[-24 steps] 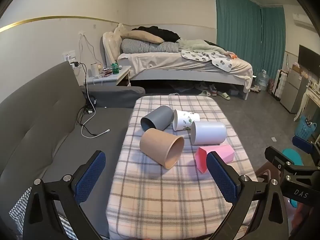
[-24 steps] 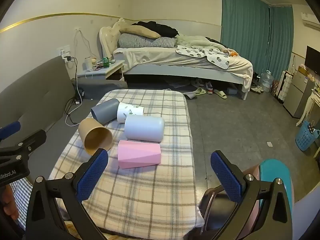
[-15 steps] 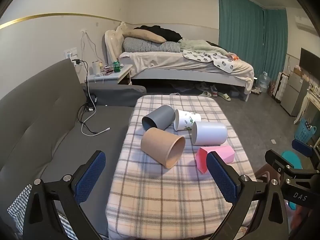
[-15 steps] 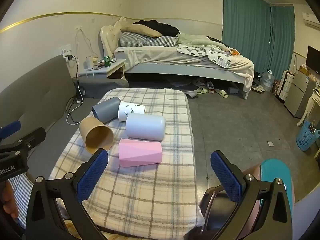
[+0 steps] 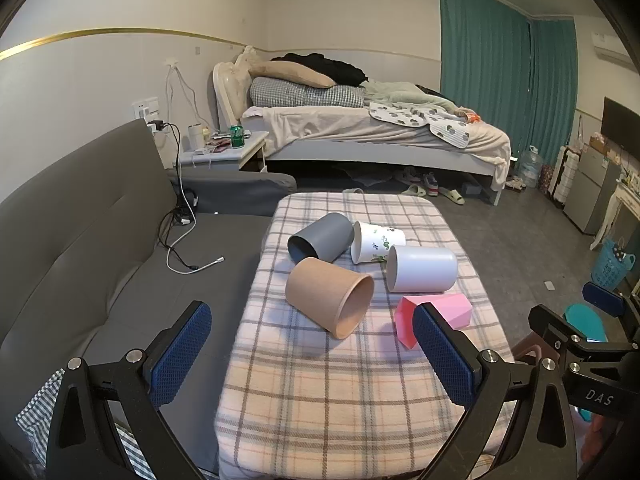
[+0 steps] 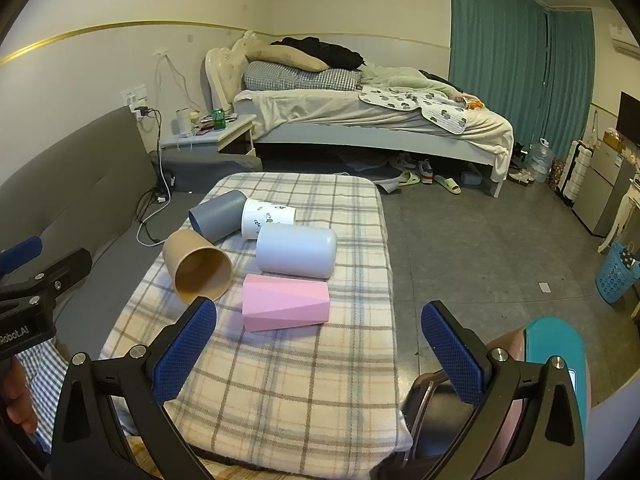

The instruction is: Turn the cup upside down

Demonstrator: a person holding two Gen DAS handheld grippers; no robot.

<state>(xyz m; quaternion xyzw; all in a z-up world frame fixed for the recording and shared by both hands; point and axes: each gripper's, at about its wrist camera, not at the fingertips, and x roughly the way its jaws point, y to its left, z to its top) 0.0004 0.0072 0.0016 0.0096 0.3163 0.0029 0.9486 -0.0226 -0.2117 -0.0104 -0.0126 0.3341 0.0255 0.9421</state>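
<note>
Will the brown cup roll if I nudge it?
Probably: the brown cup lies on its side on the checked cloth, and being tapered it would likely curve. It looks thin and light, so it may skid. The cloth could damp that.

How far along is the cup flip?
Done: nothing yet. All five cups lie on their sides on the plaid table: tan cup, grey cup, patterned cup, pale cup, pink cup. In hand: nothing; left gripper and right gripper are open, short of the cups. Left: grasp, flip.
</note>
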